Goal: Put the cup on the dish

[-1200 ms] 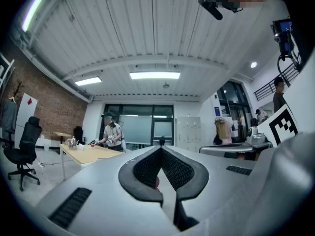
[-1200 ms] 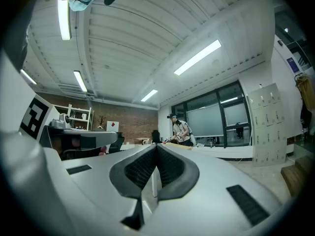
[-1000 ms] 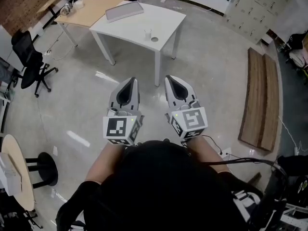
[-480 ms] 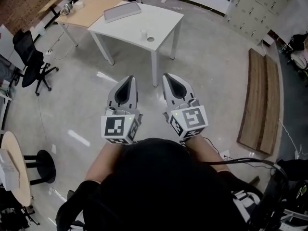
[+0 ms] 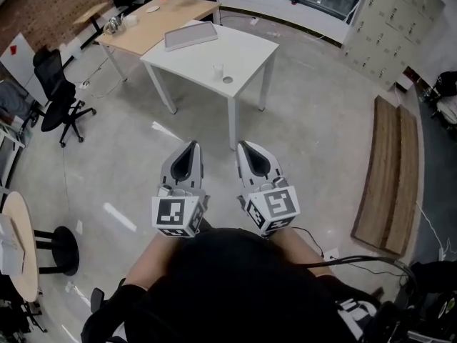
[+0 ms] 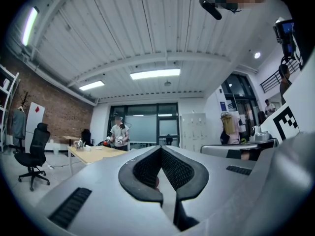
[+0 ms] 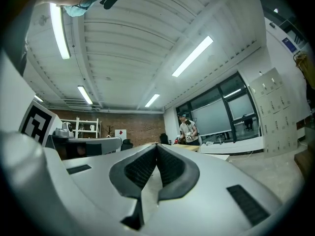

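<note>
**Q:** What does the head view contain, from largest to smallest?

**A:** One grey floor [image 5: 321, 120]. Two adjoining rectangular tabletops, the white tabletop [image 5: 203, 59] and, behind it, the wooden tabletop [image 5: 153, 20]. One wooden bench [image 5: 393, 177] at right and one round tabletop [image 5: 18, 241] at the left edge. Two tools are held side by side, well short of the white tabletop: the left tool [image 5: 191, 143] and the right tool [image 5: 244, 144]. One flat grey slab [image 5: 191, 36] lies on the far side of the white tabletop. Smallest are one cup [image 5: 218, 71] and one dish [image 5: 228, 80].

**Q:** Where is the cup?

**A:** It stands upright on the white tabletop, near the corner closest to the tools. It is just beside the dish, not on it. Whether the two touch cannot be resolved.

**Q:** And the state of each tool?

**A:** In its own view each tool's jaw tips meet, with nothing between them. Both tools are closed and empty.

**Q:** What does one view show that another does not?

**A:** Only the head view shows the cup, the dish and both tools whole. Only the gripper views show the ceiling [image 6: 147, 43] with its strip lamps, and one standing person [image 6: 118, 132] at the far end of the wooden tabletop. Each gripper view also catches an edge of the other tool's marker cube [image 6: 285, 122].
</note>
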Demonstrator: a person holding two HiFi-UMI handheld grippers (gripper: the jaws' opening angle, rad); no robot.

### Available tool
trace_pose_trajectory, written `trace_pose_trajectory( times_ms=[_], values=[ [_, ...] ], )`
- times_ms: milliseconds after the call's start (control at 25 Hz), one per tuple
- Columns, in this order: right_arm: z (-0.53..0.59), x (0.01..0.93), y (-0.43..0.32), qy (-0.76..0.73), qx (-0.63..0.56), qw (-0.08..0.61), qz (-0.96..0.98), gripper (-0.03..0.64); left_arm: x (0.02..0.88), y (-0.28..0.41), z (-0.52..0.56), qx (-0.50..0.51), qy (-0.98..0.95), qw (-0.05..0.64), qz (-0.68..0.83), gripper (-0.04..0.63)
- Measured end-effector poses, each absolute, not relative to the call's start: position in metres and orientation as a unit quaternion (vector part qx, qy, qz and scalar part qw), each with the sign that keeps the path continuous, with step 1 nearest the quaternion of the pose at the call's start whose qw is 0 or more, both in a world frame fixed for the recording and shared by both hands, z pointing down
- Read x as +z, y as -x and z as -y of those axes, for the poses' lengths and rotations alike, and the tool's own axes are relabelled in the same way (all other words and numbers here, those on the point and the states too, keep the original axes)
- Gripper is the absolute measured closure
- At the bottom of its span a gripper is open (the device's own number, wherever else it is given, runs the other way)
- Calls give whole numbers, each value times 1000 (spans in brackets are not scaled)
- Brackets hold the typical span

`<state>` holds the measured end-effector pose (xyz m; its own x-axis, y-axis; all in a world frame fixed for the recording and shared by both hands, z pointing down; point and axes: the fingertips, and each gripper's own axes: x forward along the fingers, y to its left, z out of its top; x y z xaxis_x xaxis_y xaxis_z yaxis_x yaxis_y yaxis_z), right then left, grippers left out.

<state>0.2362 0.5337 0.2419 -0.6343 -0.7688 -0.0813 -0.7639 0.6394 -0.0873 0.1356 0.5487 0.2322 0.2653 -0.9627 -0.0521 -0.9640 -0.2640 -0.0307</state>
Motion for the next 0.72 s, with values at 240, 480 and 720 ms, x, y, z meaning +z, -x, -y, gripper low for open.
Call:
trace_pose_trajectory(
  times_ms=[240, 480, 720],
  values=[
    [-533, 243, -237, 422, -33, 60, -904, 604, 235, -137, -553, 7, 792, 22, -610, 595],
    [-522, 246, -231, 429, -38, 58, -901, 604, 238, -129, -543, 12, 798, 10, -602, 595],
    [-503, 250, -227, 443, -37, 42, -895, 604, 243, -124, -513, 24, 812, -5, -583, 595]
  ],
)
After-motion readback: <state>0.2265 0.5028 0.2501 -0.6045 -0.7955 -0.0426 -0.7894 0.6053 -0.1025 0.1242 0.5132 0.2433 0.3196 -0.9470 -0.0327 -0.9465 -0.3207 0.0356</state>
